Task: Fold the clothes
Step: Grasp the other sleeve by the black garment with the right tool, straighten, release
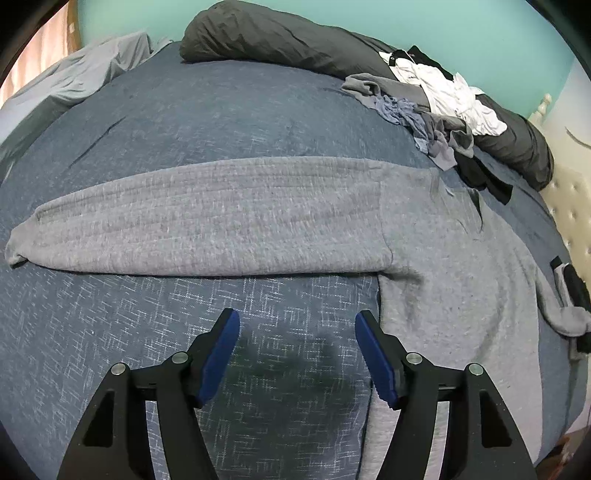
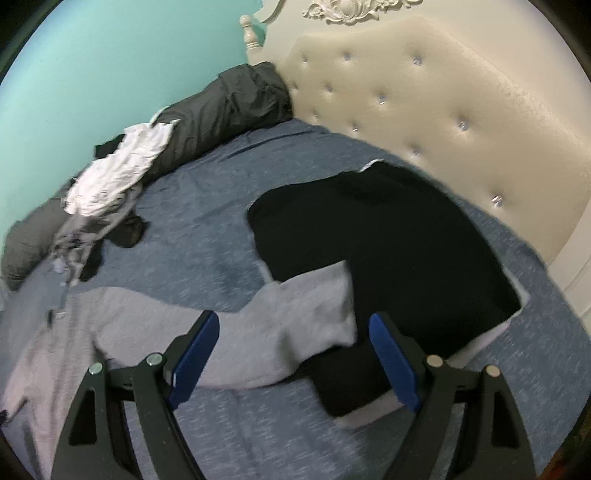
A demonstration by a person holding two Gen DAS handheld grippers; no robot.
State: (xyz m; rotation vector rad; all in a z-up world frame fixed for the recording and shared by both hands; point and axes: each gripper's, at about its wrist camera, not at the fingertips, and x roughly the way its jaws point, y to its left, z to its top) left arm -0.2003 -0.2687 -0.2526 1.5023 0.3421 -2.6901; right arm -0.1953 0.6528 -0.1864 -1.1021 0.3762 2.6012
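Two sets of blue-padded fingers are mine, and both stand spread with nothing pinched. My left gripper point(image 1: 297, 325) hangs over bare blue woven bedspread point(image 1: 184, 122), just short of the grey knit sweatshirt point(image 1: 443, 280) that lies flat on it — one long sleeve point(image 1: 199, 229) stretched straight out sideways across the bed. My right gripper point(image 2: 293, 325) hovers above the sweatshirt's other sleeve point(image 2: 295, 321), whose cuff end lies over a flat black garment point(image 2: 388, 236) spread near the cream tufted headboard point(image 2: 443, 110). Along the far edge, against the turquoise wall point(image 1: 443, 22), a long dark grey bolster point(image 1: 280, 37) carries a loose heap of white, grey and black clothes point(image 1: 443, 99). I see no baskets or bins.
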